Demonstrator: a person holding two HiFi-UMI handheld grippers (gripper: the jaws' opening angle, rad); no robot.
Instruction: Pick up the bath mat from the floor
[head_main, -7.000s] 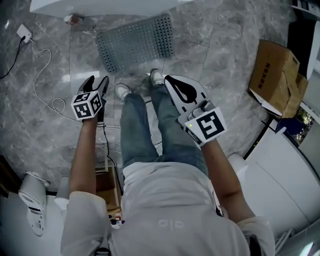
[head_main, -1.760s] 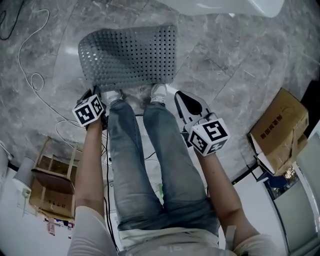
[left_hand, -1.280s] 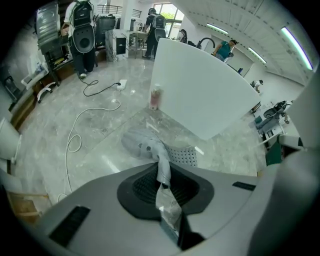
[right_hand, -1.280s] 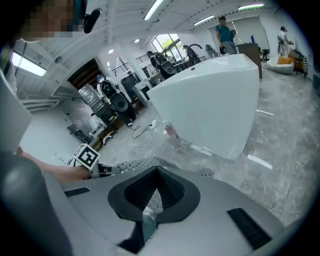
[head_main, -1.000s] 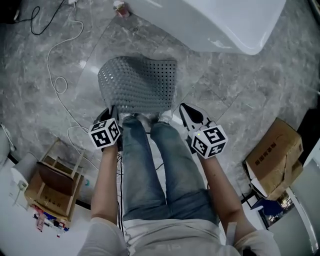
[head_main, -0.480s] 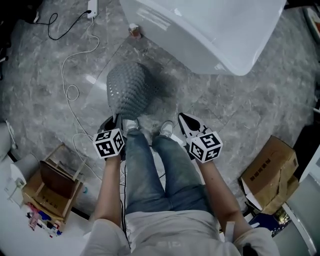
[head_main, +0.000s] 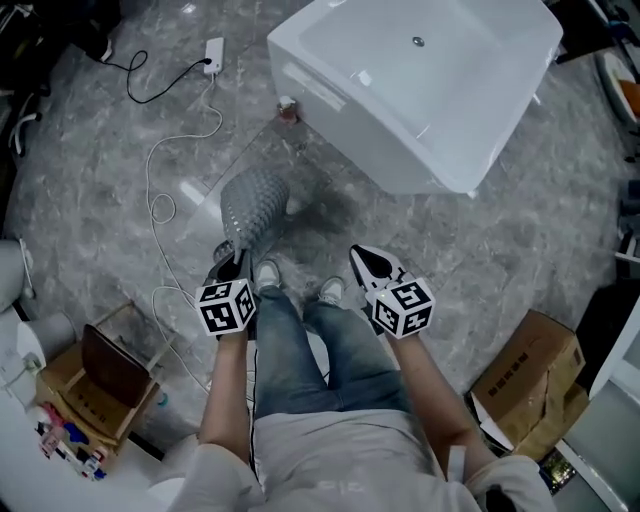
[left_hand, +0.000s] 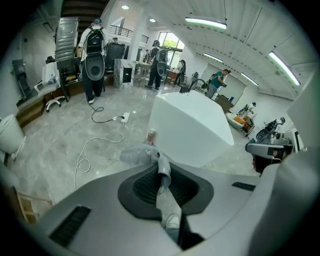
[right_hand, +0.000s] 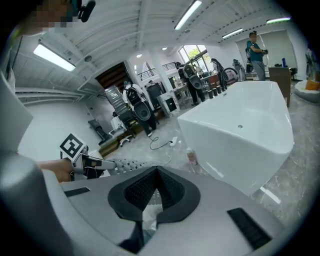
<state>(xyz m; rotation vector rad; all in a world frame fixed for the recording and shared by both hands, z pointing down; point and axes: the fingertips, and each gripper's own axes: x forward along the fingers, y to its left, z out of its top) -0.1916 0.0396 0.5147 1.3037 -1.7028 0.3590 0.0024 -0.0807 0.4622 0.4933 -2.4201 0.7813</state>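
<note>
Bath mat (head_main: 252, 203): one edge clamped between the left gripper's (left_hand: 162, 174) closed jaws, the rest hangs curled, ahead of and below the tips. Right gripper (right_hand: 159, 170): jaws together, tips touching, nothing gripped; mat sits off to their left. White tub (head_main: 420, 80) beyond both.

A: Colours on the bath mat (head_main: 252, 200)?
B: Grey, grid of small holes all over. Floor (head_main: 560, 230) grey marble, pale veins.
A: Rest?
B: Bathtub (head_main: 420, 90) white, cable (head_main: 160, 195) white, cardboard box (head_main: 530, 385) brown, jeans (head_main: 300, 350) blue. Left gripper (head_main: 232, 257) and right gripper (head_main: 358, 254) white and black, black-and-white square markers.
</note>
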